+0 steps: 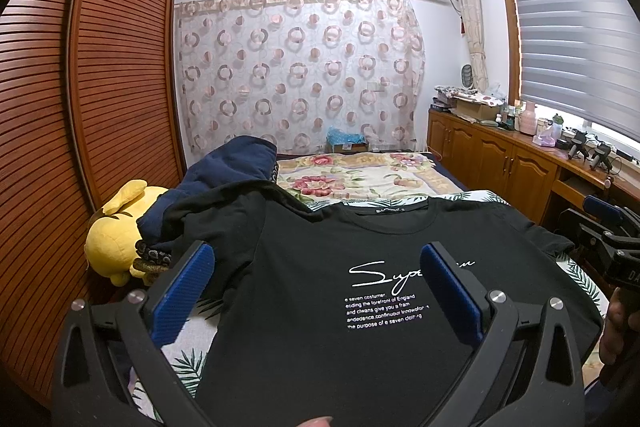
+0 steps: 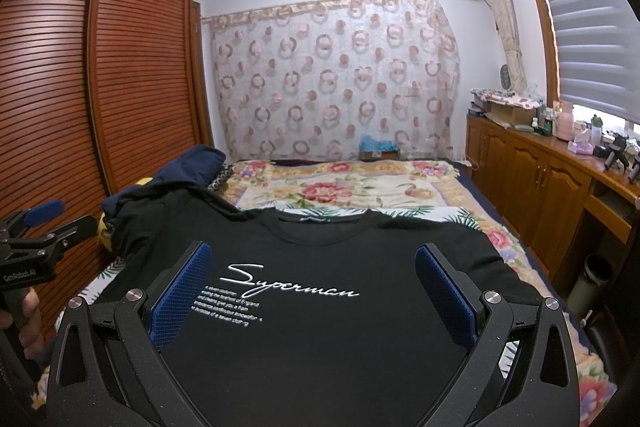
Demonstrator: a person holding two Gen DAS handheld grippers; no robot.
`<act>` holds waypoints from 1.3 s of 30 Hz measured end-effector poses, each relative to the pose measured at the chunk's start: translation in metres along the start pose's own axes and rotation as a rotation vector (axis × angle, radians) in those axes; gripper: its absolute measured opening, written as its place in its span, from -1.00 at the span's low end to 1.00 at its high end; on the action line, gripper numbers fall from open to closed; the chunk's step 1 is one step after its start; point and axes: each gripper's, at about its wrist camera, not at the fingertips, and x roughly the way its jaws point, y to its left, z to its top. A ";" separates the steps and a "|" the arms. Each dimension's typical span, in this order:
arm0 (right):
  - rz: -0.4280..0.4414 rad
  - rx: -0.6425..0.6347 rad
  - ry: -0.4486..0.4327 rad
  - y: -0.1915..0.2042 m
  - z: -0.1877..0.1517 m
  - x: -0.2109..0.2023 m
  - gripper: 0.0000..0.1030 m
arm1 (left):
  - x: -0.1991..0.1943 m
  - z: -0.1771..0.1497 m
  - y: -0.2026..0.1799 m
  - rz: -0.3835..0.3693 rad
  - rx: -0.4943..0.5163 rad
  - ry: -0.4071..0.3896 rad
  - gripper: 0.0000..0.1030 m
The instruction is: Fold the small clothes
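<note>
Two spread grippers, left gripper (image 1: 316, 283) and right gripper (image 2: 314, 283), hover over flat black T-shirt (image 2: 320, 327), collar pointing away.

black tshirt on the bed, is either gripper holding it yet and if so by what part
Nothing is held. The left gripper and right gripper both stand open above the black t-shirt, which lies spread flat on the bed.

A bed (image 2: 520, 227) covered by a floral blanket (image 2: 340, 187) held a flat black printed T-shirt (image 2: 320, 327), dark heaped clothes (image 1: 224, 183) and a yellow plush toy (image 1: 116, 235)
</note>
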 end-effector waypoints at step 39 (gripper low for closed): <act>0.047 -0.009 0.092 0.015 -0.015 0.029 1.00 | 0.034 -0.020 0.046 0.017 -0.037 0.088 1.00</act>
